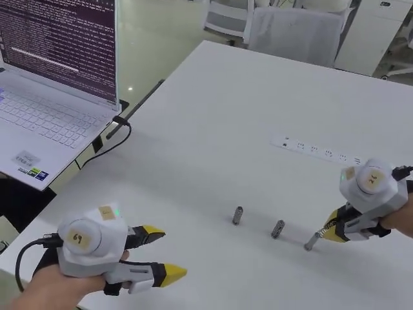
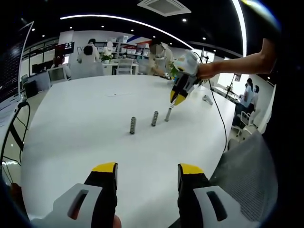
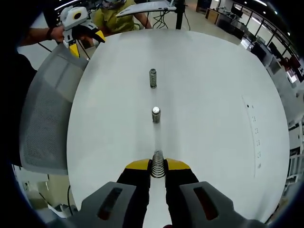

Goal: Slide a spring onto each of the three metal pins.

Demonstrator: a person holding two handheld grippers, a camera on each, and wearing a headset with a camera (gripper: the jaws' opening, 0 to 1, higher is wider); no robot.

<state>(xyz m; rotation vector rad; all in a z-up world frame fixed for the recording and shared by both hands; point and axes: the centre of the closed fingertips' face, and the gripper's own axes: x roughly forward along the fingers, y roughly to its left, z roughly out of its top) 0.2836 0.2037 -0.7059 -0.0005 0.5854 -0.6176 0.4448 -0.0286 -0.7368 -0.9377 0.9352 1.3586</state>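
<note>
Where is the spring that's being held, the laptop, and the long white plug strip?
spring (image 3: 158,162): right gripper view, its middle coils, held between the jaws.
laptop (image 1: 40,116): head view, on its keyboard.
plug strip (image 1: 315,150): head view, the middle of its top face.

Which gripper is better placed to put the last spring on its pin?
The right gripper: its jaws are shut on a spring at the third pin. The left gripper is open, empty and farther off.
</note>
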